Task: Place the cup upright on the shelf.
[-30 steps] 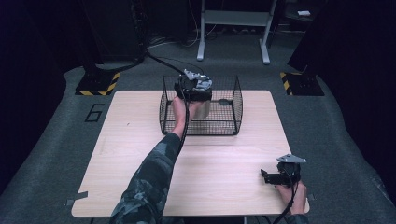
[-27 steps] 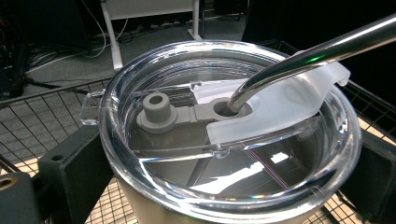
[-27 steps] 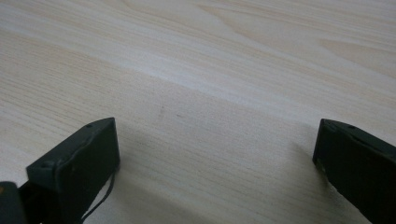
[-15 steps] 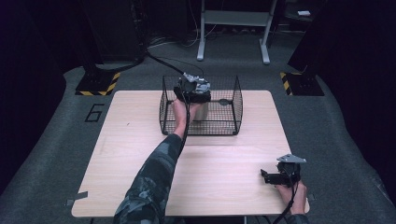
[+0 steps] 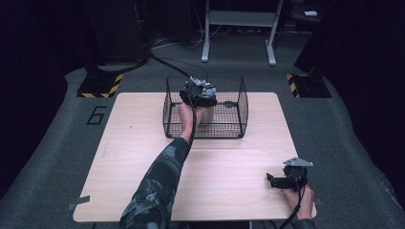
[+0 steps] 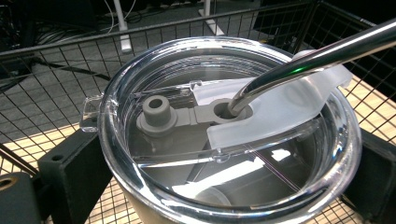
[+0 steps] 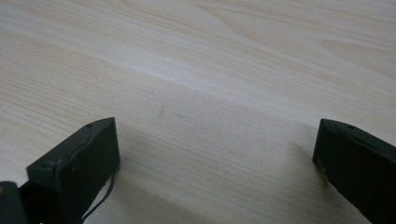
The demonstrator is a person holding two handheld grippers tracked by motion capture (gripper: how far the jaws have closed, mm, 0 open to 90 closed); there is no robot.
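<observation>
A tumbler (image 6: 224, 154) with a clear lid and a bent metal straw (image 6: 308, 58) stands inside a black wire basket (image 5: 241, 102) at the far middle of the table. My left gripper (image 5: 200, 98) reaches down into the basket from above. Its two black jaws press against opposite sides of the tumbler (image 5: 204, 118), so it is shut on it. My right gripper (image 5: 270, 180) rests low over the bare wood at the front right and points left. Its fingers (image 7: 74, 163) stand wide apart with nothing between them.
The light wooden table (image 5: 119, 157) carries the basket at its far side. The basket's wire walls (image 6: 56, 79) rise close around the tumbler. Dark floor, a white stand's legs (image 5: 205, 47) and striped floor blocks (image 5: 100, 86) lie beyond the table.
My left gripper and the tumbler have shifted only slightly inside the basket. The right gripper has not moved.
</observation>
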